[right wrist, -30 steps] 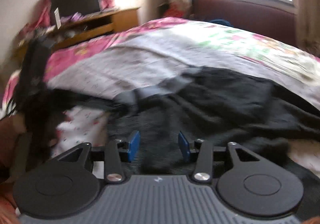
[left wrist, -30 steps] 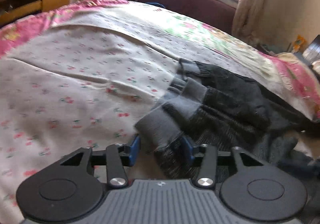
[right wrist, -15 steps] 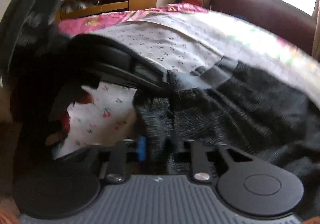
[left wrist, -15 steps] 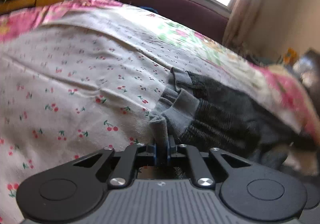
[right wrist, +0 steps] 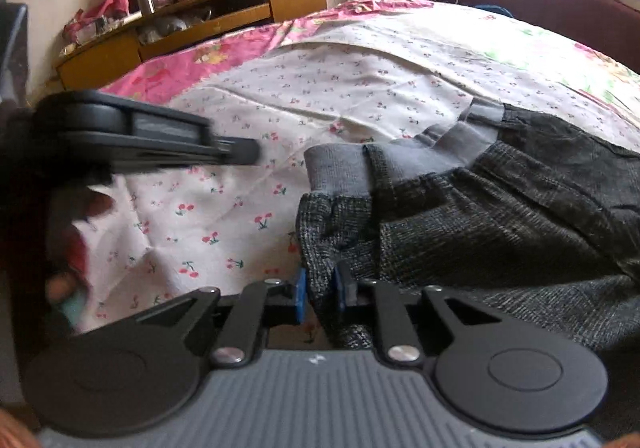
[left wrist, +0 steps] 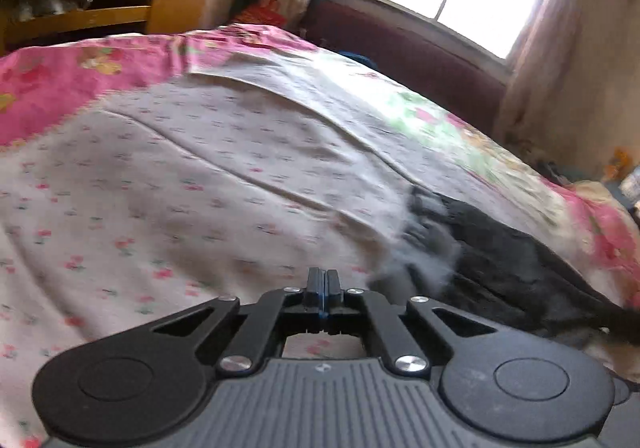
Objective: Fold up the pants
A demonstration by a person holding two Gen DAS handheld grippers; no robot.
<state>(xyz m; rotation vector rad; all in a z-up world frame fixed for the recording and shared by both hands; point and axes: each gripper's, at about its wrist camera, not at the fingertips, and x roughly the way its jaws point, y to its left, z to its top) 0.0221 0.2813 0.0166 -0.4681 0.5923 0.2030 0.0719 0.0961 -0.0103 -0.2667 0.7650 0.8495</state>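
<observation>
Dark grey knit pants [right wrist: 500, 216] with a lighter grey waistband [right wrist: 340, 172] lie crumpled on the bed. My right gripper [right wrist: 319, 292] is shut on the pants' near edge, with fabric pinched between the blue pads. My left gripper [left wrist: 322, 290] is shut and empty, above the sheet to the left of the pants [left wrist: 500, 260]. It shows in the right wrist view [right wrist: 236, 152] at the left, apart from the waistband.
The bed has a white cherry-print sheet [right wrist: 248, 120] over a pink floral cover [left wrist: 60, 80]. A wooden desk [right wrist: 192, 28] with a monitor stands beyond it. A dark red headboard [left wrist: 408, 52] sits under the window.
My left gripper has let the waistband slip out and moved left, still shut. My right gripper stays closed on the pants edge.
</observation>
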